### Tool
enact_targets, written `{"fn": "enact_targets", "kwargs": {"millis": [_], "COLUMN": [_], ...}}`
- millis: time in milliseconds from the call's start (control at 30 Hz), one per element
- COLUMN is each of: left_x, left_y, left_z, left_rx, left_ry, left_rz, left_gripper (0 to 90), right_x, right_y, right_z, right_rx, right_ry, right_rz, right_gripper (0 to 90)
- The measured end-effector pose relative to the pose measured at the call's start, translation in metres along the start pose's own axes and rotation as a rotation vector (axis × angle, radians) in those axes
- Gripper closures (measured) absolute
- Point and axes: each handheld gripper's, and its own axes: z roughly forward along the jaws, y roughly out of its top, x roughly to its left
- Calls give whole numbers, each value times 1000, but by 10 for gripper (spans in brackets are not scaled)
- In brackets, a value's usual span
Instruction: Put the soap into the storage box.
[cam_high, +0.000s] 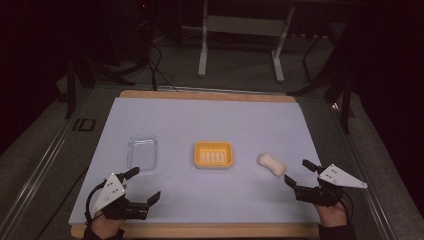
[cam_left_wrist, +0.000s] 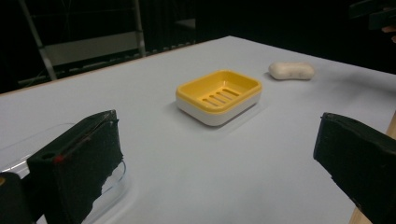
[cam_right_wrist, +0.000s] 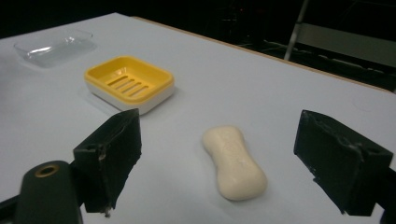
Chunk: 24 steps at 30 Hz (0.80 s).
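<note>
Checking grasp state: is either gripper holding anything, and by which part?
Nothing is held. Left gripper and right gripper are both open; the soap bar lies untouched between the right one's jaws.

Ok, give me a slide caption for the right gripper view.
Open right gripper lined up on a cream soap bar, yellow soap dish beyond.

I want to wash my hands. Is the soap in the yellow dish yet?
No, the soap lies on the table between the open right tongs, apart from the empty dish.
</note>
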Motion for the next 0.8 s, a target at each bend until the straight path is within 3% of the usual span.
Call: {"fn": "enact_targets", "kwargs": {"millis": [167, 267, 400, 567, 800], "left_x": [1, 1, 1, -1, -2], "left_y": [-3, -4, -4, -4, -4], "left_z": [2, 2, 1, 3, 2], "left_rx": [28, 28, 25, 31, 29], "left_ry": [-2, -6, -20, -33, -29], "left_rz": [16, 16, 21, 15, 18], "left_gripper": [12, 12, 12, 12, 12], "right_x": [-3, -3, -6, -9, -9], "right_y": [2, 3, 8, 11, 18], "right_z": [1, 2, 8, 12, 19], "right_rx": [37, 47, 55, 70, 183], "right_ry": [13, 9, 91, 128, 166], "right_rz": [6, -14, -13, -13, -87], "right_gripper": [156, 156, 140, 133, 135]}}
